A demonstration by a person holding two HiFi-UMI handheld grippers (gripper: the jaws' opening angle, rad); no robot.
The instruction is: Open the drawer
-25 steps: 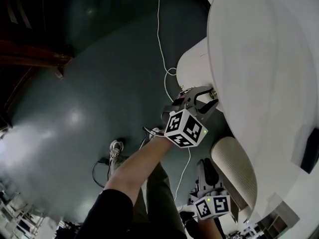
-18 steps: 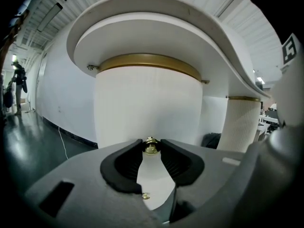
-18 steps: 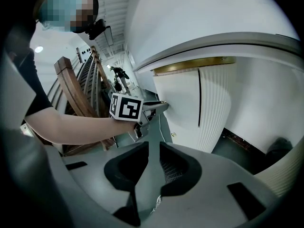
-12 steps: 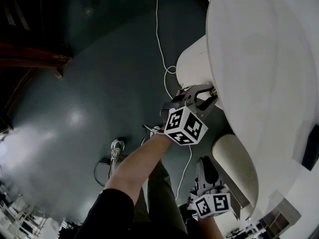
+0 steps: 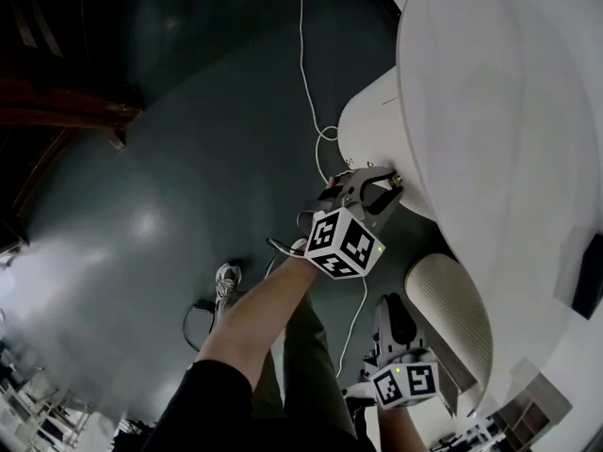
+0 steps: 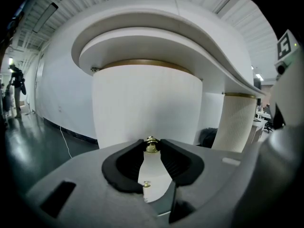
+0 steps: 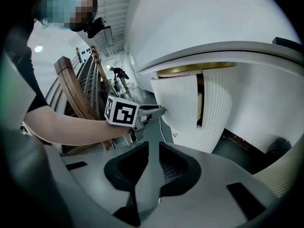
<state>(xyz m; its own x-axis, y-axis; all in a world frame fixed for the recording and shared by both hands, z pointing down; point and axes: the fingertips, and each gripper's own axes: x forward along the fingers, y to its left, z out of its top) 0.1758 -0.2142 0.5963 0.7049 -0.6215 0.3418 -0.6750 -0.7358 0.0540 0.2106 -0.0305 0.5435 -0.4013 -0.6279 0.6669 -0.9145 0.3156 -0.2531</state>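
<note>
Head view: drawer (image 5: 372, 130) curves under the counter (image 5: 509, 111) edge, my left hand-held gripper (image 5: 386, 183) at its front. Left gripper view: the jaws, just closing, clench its brass knob (image 6: 151, 146). Right gripper view: right hand-held gripper (image 7: 153, 145) slack, empty. Grasp looks made; next, a straight pull.

Blk sleeve (image 5: 203, 398), grey L tongs (image 6: 152, 145)

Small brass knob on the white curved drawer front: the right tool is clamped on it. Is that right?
No. The left tool is clamped on the small brass knob of the white curved drawer front, its jaws having just been closing around it; the left gripper view shows this. The right tool stands open and empty.
</note>
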